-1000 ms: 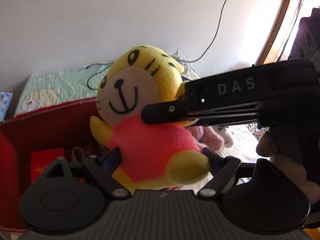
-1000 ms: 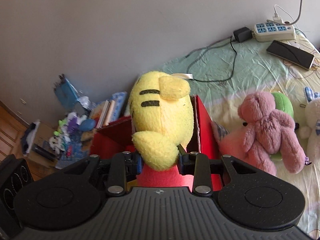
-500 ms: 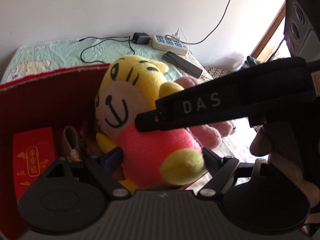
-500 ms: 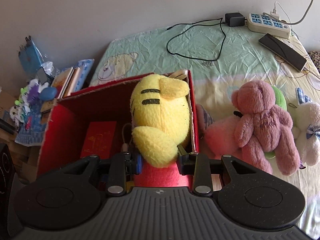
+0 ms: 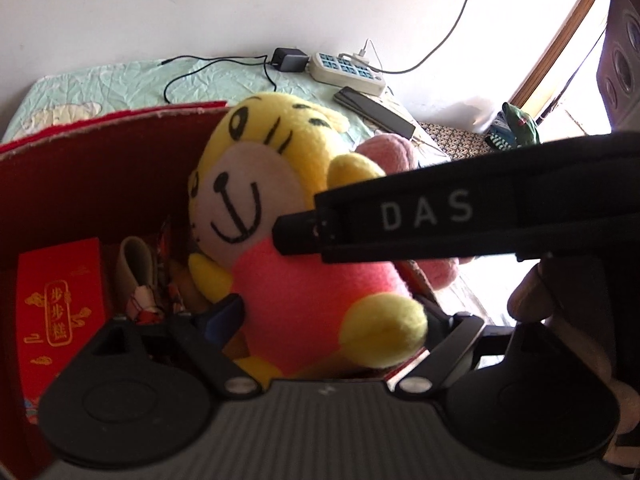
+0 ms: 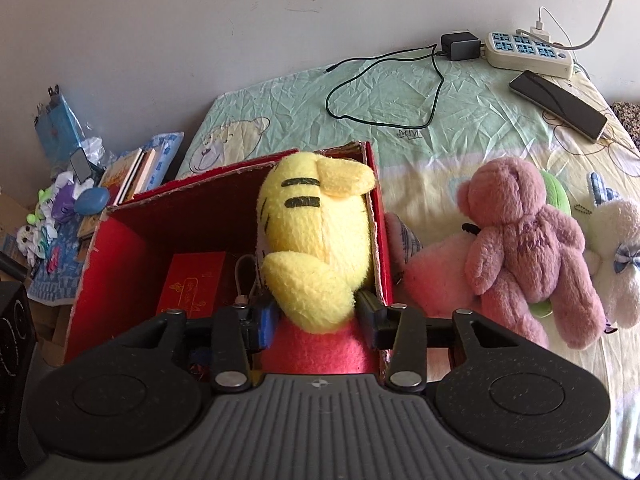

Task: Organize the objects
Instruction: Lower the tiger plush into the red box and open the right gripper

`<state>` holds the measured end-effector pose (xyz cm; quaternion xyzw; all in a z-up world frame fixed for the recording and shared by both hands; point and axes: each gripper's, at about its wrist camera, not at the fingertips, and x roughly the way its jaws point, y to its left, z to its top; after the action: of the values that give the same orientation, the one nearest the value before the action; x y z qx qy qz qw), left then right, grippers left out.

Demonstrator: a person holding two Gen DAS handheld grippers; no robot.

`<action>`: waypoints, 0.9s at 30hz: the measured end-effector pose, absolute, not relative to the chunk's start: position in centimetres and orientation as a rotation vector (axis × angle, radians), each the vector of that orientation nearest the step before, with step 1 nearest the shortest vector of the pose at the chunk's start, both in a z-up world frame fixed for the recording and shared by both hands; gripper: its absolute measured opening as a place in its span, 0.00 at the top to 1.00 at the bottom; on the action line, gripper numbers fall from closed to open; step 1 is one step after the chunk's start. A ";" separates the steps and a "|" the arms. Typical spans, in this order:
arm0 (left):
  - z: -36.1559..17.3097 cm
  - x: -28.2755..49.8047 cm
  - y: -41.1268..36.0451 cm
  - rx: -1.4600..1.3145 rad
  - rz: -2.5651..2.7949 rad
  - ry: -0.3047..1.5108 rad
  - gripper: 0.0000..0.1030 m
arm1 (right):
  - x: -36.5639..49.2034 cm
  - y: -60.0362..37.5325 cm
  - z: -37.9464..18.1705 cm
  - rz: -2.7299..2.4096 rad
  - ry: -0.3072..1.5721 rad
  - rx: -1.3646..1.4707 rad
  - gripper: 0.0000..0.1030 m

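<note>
Both the left hand-held gripper (image 5: 332,320) and the right hand-held gripper (image 6: 316,316) clench the yellow tiger plush (image 6: 320,240), low in the frame, over the red box (image 6: 120,256). If released unevenly, it may catch the box's right wall and tip out onto the bed (image 6: 400,92).

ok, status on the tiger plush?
Both grippers shut on tiger plush. Plush over red box, not released. Small red box inside.
</note>
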<state>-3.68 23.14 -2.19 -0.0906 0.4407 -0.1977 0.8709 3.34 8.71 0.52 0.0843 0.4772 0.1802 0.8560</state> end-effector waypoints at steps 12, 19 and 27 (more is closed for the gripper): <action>-0.1 -4.1 22.1 -0.103 -0.327 0.929 0.08 | 2.2 6.5 1.8 0.381 0.933 0.286 0.57; 0.5 -4.3 21.2 -0.063 -0.266 0.935 0.08 | 2.0 5.3 1.7 0.404 0.925 0.318 0.57; 0.9 -4.4 20.1 -0.036 -0.187 0.929 0.08 | 1.8 4.5 1.6 0.446 0.920 0.313 0.57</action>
<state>-4.36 20.05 0.90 -0.0172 0.4473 -0.0902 0.8897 1.76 4.53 1.58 0.1491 0.4383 0.2125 0.8605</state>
